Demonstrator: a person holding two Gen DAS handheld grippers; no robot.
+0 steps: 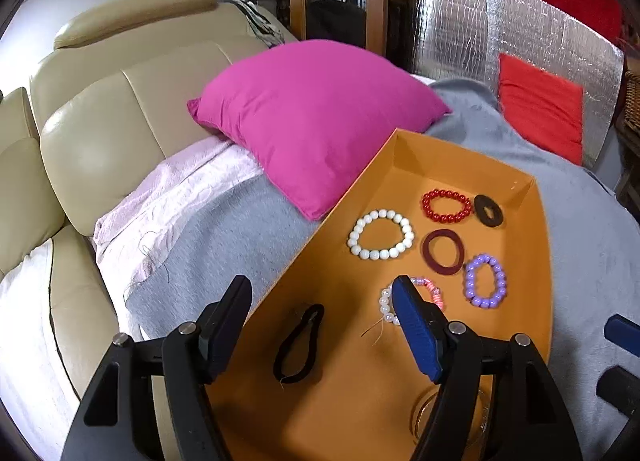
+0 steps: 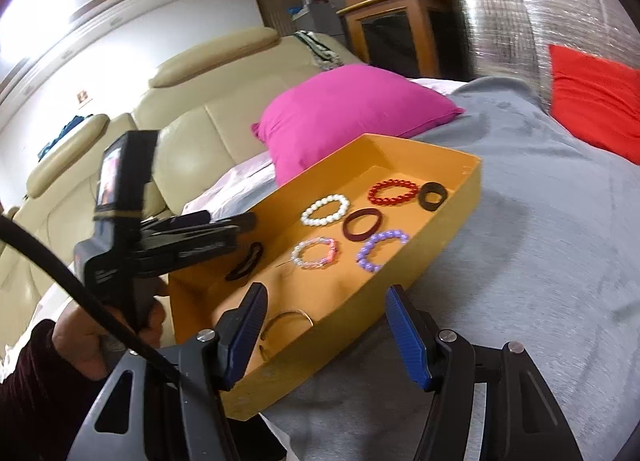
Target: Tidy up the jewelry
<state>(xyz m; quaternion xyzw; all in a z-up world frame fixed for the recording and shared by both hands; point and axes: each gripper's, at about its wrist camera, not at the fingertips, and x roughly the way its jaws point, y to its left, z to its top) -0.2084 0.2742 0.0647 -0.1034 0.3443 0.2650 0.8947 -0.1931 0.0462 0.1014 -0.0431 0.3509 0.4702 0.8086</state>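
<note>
While both grippers hang above the orange tray (image 1: 460,157), neither grasps anything: the left gripper (image 1: 320,325) stands released, jaws spread, with the black band (image 1: 298,345) lying loose on the tray floor below and between them, and the right gripper (image 2: 326,331) is likewise released, its jaws straddling the tray's near wall with nothing pinched.

The tray sits on a grey blanket (image 2: 540,241), and the jewelry lies inside it. At the far end are the red beads (image 1: 447,205) and, touching them, a dark ring (image 1: 488,210); the white beads (image 1: 380,234) and maroon ring (image 1: 443,251) lie mid-tray, the purple beads (image 1: 485,280) and a pink-and-pearl bracelet (image 2: 314,253) nearer. A clear bangle (image 2: 286,327) rests by the near wall.

The band seems just set down, so the step in hand is likely to clear the left gripper upward without snagging it. Lifting straight, jaws wide, should leave it undisturbed; the soft loop could catch on a pad and drag.

The band is a flattened loop, its long axis running from the near-left toward the tray's middle, narrow end pointing at the bracelet. The tray's own long axis runs away from the cameras toward a pink cushion (image 1: 316,117).
</note>
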